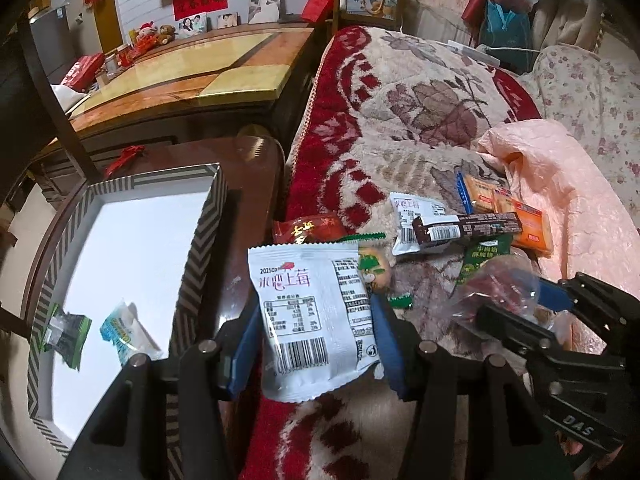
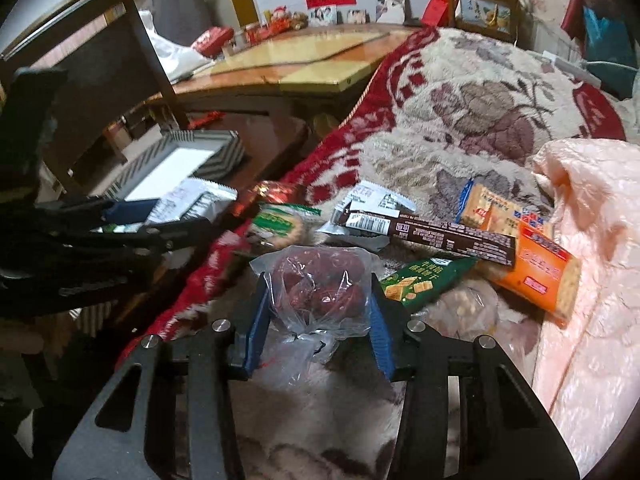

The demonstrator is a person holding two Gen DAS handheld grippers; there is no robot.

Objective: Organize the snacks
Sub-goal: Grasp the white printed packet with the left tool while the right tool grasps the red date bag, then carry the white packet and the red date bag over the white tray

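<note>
— What's over on your left side?

— A striped box (image 1: 200,236) with a white floor, sitting on a dark wooden table (image 1: 256,168). Two small packets already lie in it near the close end: a green-and-black one (image 1: 66,336) and a blue-and-white one (image 1: 124,332), apart from each other.

— And your left tongs?

— My left gripper (image 1: 314,320) has its blue fingers (image 1: 386,344) pressed against both edges of a white strawberry packet (image 1: 312,316), barcode toward me. It's held up above the edge of the red-and-cream blanket (image 1: 400,112), just right of the box.

— What's past that packet?

— On the blanket, a red foil packet (image 1: 308,228) peeks out behind it, and a round green-wrapped biscuit (image 2: 280,226) lies just beside. Further right is a heap: a second white packet (image 1: 416,216) with a long dark brown bar (image 2: 432,234) lying across it, a green cracker packet (image 2: 424,286) below the bar, and orange cracker packs (image 2: 532,268) touching a pink quilt (image 2: 592,240).

— Your right tongs?

— My right gripper (image 2: 318,312) is closed around a clear plastic bag of dark red fruit (image 2: 320,284), one blue finger on each side, the knotted neck of the bag hanging toward me. It sits in front of the heap, over the blanket. Whether the bag is lifted clear of the blanket I can't tell.
</note>
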